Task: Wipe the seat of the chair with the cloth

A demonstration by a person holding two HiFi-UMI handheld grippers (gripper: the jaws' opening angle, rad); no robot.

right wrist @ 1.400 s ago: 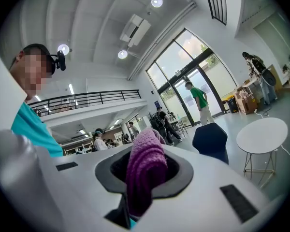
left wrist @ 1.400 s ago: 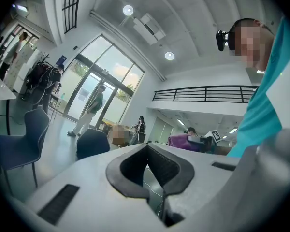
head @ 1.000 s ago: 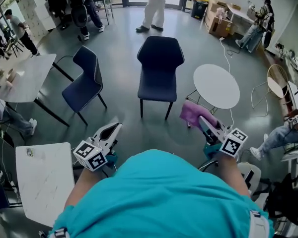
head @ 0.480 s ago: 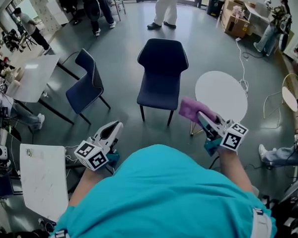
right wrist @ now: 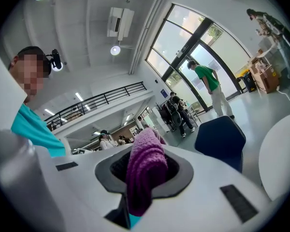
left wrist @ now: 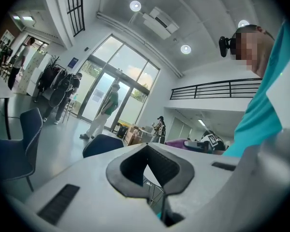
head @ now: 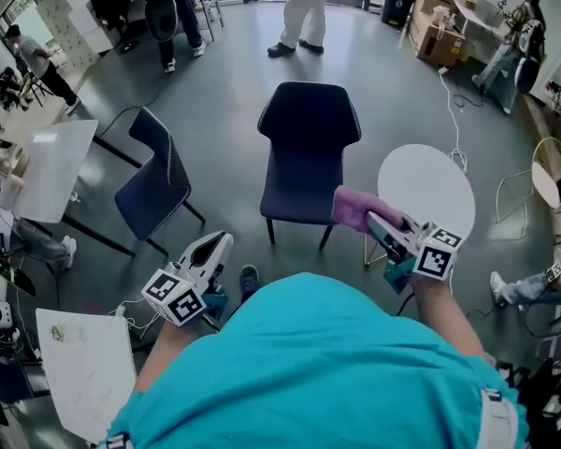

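Note:
The dark navy chair (head: 309, 152) stands on the grey floor straight ahead, its seat (head: 301, 193) bare. My right gripper (head: 374, 223) is shut on a purple cloth (head: 356, 208), held just off the seat's front right corner, above the floor. In the right gripper view the cloth (right wrist: 145, 170) bulges out between the jaws, with the chair (right wrist: 221, 138) beyond. My left gripper (head: 219, 241) hangs lower left of the chair, shut and empty. The left gripper view shows its pads (left wrist: 123, 175) meeting at the tip, with the chair (left wrist: 102, 144) ahead.
A second navy chair (head: 154, 183) stands to the left. A round white table (head: 428, 191) is close on the right, behind the cloth. White tables (head: 49, 168) (head: 79, 363) flank the left side. People stand at the far end, and a cable (head: 453, 120) trails over the floor.
The view has closed in on the chair. My right gripper with the cloth has shifted slightly left, nearer the seat's front right corner. The left gripper has kept its place.

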